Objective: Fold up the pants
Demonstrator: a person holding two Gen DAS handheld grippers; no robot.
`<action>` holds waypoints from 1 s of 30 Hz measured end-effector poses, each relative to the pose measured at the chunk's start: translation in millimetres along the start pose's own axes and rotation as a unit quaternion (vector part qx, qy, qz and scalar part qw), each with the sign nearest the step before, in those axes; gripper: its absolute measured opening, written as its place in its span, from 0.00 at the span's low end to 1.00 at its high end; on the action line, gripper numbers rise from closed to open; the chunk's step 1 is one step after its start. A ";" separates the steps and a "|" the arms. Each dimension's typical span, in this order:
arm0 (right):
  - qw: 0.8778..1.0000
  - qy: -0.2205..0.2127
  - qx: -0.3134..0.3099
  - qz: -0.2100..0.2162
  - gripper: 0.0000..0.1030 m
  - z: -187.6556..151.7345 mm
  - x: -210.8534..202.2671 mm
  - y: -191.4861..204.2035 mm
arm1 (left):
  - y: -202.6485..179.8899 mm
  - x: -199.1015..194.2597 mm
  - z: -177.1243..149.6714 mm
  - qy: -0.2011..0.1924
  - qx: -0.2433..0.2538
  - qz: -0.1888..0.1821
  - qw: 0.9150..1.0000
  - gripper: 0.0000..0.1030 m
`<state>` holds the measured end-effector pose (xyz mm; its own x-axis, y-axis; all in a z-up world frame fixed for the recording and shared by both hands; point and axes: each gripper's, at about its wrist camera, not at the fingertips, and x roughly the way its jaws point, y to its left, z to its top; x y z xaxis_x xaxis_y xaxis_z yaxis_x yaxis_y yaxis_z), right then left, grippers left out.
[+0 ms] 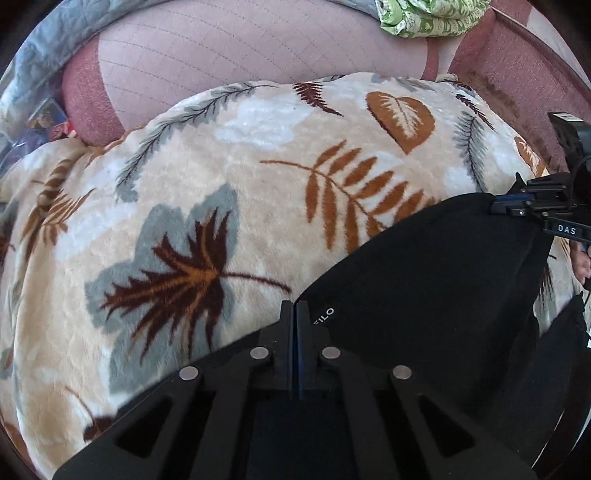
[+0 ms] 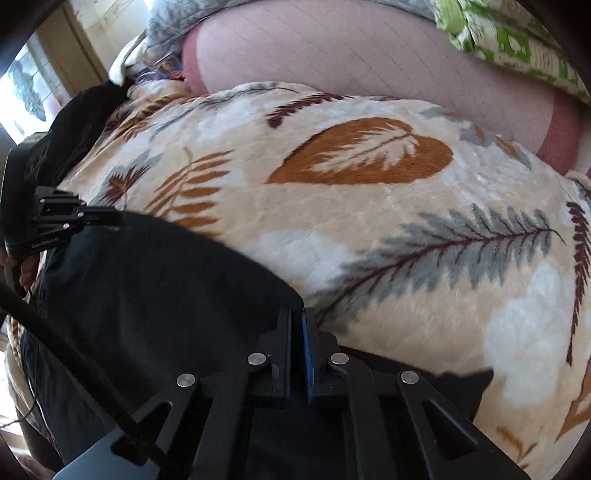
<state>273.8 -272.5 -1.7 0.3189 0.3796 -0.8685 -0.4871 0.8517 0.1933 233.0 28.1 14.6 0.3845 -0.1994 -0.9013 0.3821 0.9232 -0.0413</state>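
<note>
Black pants lie on a cream blanket with a leaf print. In the left wrist view my left gripper is shut on the near corner of the pants, beside a small white logo. My right gripper pinches the far right corner of the same edge. The right wrist view shows the pants spread to the left, with my right gripper shut on their corner. There my left gripper holds the corner at the far left. The rest of the pants runs down out of view.
The blanket covers a seat with a pink quilted back cushion. A green patterned pillow lies at the top right and a grey quilt at the top left. A window is far left. A hand holds the right gripper.
</note>
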 end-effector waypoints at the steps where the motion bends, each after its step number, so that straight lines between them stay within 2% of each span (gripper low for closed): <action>1: 1.000 -0.003 0.002 -0.001 0.06 -3.4 -3.1 3.2 | -2.5 -4.0 -1.5 -0.003 0.000 0.000 1.000 0.01; 7: 0.999 -0.038 0.005 -0.017 0.06 -18.1 -39.0 25.9 | -22.5 -47.0 -21.8 -0.034 0.001 -0.003 0.999 0.01; 12: 0.997 -0.067 0.004 -0.023 0.06 -43.9 -78.9 52.7 | -37.6 -95.5 -54.5 -0.069 -0.009 -0.008 0.998 0.01; 17: 0.996 -0.087 0.003 -0.013 0.06 -87.9 -117.0 84.8 | -54.4 -142.7 -110.1 -0.099 -0.033 -0.017 0.994 0.01; 23: 0.996 -0.087 -0.003 -0.001 0.06 -153.2 -137.0 123.0 | -85.5 -179.4 -177.9 -0.129 -0.050 0.005 0.990 0.01; 30: 0.996 -0.081 0.023 0.015 0.06 -220.6 -139.6 145.6 | -99.8 -197.2 -242.8 -0.143 -0.125 -0.032 0.981 0.01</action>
<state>-21.0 -281.2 47.0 0.4332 0.4544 -0.7784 -0.4620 0.8535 0.2410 -85.0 55.0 91.8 0.5999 -0.3104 -0.7375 0.2081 0.9505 -0.2307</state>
